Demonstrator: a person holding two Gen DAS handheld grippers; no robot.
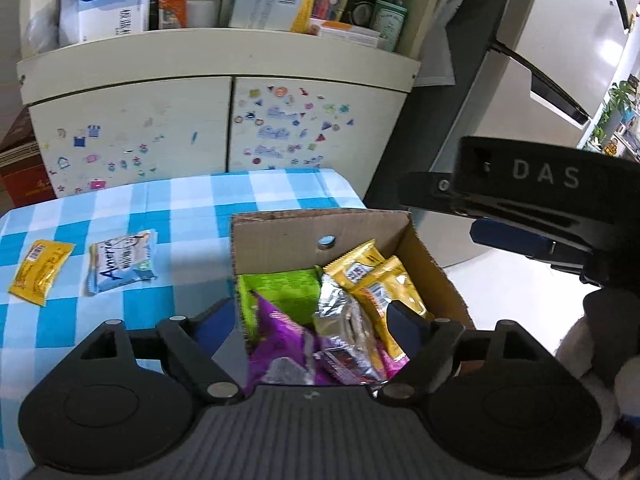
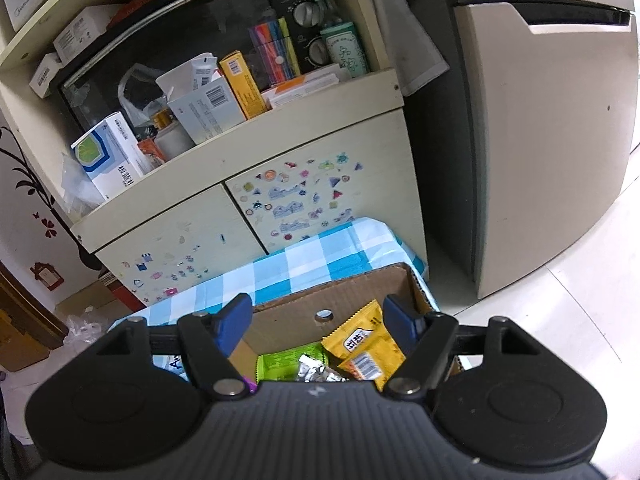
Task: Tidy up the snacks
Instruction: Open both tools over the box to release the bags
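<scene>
A cardboard box [image 1: 280, 232] stands on the blue-checked tablecloth [image 1: 120, 208] and holds yellow [image 1: 396, 280], green [image 1: 284, 292], purple [image 1: 280, 340] and silver [image 1: 340, 312] snack packets. My left gripper [image 1: 308, 316] is open and empty just above the box's near side. Two packets lie on the cloth to the left: a yellow one [image 1: 40, 266] and a pale blue one [image 1: 120, 264]. My right gripper [image 2: 316, 316] is open and empty above the box [image 2: 360, 292]; it also shows from the side in the left wrist view [image 1: 516, 236].
A cream cabinet [image 1: 220, 112] with stickered doors stands behind the table, its shelf crowded with boxes and bottles. A refrigerator [image 2: 540, 140] stands to the right on a white tiled floor [image 2: 560, 300]. A brown carton [image 1: 20, 160] sits at far left.
</scene>
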